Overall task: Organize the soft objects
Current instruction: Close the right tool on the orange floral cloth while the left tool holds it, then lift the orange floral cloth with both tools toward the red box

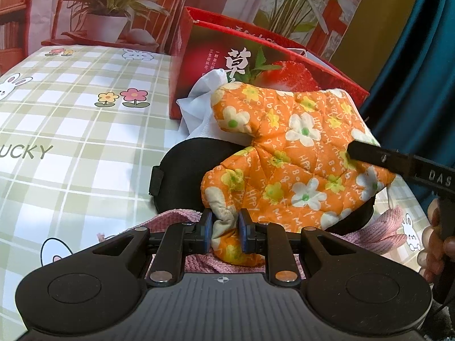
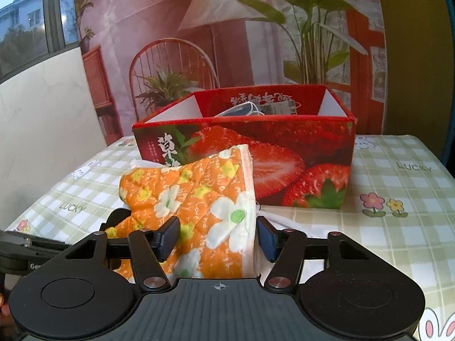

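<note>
where one box [image 2: 301, 153] stands, one mitt [image 1: 284, 159] (orange) lies.

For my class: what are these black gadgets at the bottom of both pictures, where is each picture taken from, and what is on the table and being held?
They are hand-held two-finger grippers, one per hand, each carrying its own camera looking along its fingers. In the left view, the left gripper pinches a corner of the orange flowered quilted oven mitt. In the right view, the right gripper straddles the mitt's cuff, jaws apart. On the green checked tablecloth stand a red strawberry-printed cardboard box, white cloth, a black padded eye mask and pink knitted fabric.
</note>
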`<state>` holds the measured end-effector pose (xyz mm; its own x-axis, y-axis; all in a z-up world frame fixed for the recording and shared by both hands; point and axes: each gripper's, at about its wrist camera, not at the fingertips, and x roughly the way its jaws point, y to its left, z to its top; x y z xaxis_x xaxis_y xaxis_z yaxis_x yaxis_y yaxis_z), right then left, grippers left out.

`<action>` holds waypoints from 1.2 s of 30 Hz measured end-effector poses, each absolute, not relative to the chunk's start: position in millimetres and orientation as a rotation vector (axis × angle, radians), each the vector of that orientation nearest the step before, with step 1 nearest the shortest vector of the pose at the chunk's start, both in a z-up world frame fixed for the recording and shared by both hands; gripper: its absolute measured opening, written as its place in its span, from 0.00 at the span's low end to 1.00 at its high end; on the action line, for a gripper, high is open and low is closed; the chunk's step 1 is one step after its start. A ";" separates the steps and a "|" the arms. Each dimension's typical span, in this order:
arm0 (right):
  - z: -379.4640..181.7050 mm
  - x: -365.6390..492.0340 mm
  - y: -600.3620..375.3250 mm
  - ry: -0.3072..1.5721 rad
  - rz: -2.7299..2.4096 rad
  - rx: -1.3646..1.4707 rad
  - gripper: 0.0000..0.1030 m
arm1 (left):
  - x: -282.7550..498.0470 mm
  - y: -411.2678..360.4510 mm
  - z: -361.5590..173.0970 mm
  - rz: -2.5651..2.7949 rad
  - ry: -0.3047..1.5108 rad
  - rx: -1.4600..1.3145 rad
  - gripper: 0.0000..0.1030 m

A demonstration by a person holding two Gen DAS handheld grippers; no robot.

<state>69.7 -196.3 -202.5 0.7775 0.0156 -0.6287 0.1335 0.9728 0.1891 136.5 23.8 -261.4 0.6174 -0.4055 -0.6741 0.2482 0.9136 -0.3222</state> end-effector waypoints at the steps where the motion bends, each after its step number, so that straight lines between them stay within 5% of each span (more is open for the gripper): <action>1: -200.6 70.3 -196.1 0.674 -0.064 0.229 0.42 | 136.6 24.1 -261.8 -0.380 0.824 -0.208 0.21; 8: -188.2 61.1 -196.7 0.640 -0.065 0.198 0.10 | 137.4 24.8 -263.0 -0.381 0.822 -0.209 0.21; 25: -211.9 40.2 -191.3 0.691 -0.070 0.181 0.07 | 138.0 25.2 -264.5 -0.386 0.811 -0.207 0.21; 36: -192.7 38.9 -193.5 0.627 -0.056 0.163 0.06 | 125.3 27.1 -225.4 -0.374 0.657 -0.165 0.12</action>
